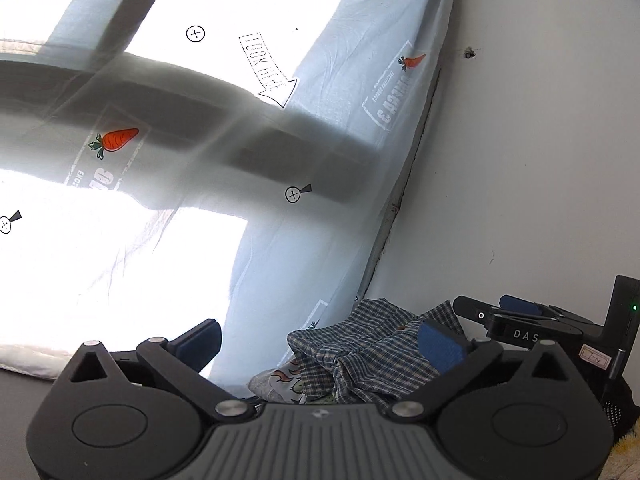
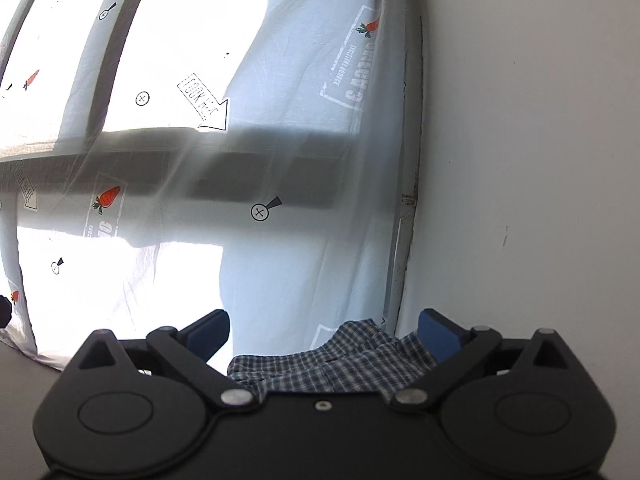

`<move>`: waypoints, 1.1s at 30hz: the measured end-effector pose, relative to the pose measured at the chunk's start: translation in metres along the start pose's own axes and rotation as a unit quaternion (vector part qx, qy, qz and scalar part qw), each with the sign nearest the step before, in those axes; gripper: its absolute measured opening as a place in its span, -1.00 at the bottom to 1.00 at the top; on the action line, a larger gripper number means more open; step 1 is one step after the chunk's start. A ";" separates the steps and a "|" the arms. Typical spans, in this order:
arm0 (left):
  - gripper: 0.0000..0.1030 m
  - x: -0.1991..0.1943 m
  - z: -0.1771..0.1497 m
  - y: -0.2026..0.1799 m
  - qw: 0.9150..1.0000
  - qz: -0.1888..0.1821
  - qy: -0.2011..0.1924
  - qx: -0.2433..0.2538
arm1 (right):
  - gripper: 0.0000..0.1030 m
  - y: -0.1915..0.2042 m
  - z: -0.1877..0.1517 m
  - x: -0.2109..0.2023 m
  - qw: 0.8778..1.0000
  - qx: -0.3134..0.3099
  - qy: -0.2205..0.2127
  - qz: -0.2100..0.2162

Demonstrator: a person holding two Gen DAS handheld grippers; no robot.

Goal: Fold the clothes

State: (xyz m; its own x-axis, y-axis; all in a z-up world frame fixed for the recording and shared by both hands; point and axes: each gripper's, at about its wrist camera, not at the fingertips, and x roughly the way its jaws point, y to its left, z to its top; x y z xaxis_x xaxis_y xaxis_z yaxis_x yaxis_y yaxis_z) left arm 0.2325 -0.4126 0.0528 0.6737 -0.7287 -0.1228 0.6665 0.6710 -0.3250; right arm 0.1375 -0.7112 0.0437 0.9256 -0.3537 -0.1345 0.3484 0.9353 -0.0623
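A blue-and-white plaid garment (image 1: 360,356) lies crumpled in a heap low in the left wrist view, between the spread fingers of my left gripper (image 1: 320,344), which is open and holds nothing. Under the heap's left edge peeks a pale garment with a flame print (image 1: 285,380). My right gripper (image 1: 496,309) shows at the right of that view, close beside the heap. In the right wrist view the plaid garment (image 2: 340,356) lies flatter between the wide-apart blue pads (image 2: 438,340) of the right gripper (image 2: 324,336), open and not clamping the cloth.
A thin white curtain (image 1: 320,208) printed with carrots (image 1: 116,140) and a "look here" arrow hangs ahead, brightly backlit with dark window bars behind. A plain white wall (image 1: 520,160) stands on the right. A grey surface (image 2: 24,368) shows at the lower left.
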 end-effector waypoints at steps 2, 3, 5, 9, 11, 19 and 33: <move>1.00 -0.034 -0.005 -0.001 0.999 0.026 -0.019 0.002 | 0.99 0.018 -0.007 -0.023 1.000 0.018 0.001 0.013; 1.00 -0.052 -0.008 -0.002 0.999 0.039 -0.028 0.002 | 0.99 0.027 -0.011 -0.034 0.999 0.027 0.004 0.018; 1.00 -0.085 -0.018 -0.002 0.996 0.069 -0.051 0.006 | 0.99 0.046 -0.021 -0.058 0.999 0.042 0.007 0.024; 1.00 -0.144 -0.033 0.003 0.991 0.117 -0.048 0.033 | 0.99 0.093 -0.040 -0.106 0.998 0.049 0.023 0.026; 1.00 -0.169 -0.037 0.010 0.990 0.130 -0.026 0.048 | 0.99 0.122 -0.045 -0.127 0.998 0.042 0.045 0.017; 1.00 -0.260 -0.044 0.075 0.983 0.170 0.028 0.056 | 0.99 0.254 -0.051 -0.211 0.997 0.019 0.077 0.023; 1.00 -0.415 -0.051 0.191 0.967 0.227 0.108 0.051 | 0.99 0.443 -0.088 -0.314 0.979 0.073 0.183 0.043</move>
State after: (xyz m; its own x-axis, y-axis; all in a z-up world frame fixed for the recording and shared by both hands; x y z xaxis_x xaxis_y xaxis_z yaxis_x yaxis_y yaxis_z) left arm 0.0635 0.0112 -0.0060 0.8287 -0.3605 -0.4280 0.3532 0.9302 -0.0997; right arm -0.0120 -0.1868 -0.0287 0.8468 -0.2288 -0.4802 0.3138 0.9438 0.1036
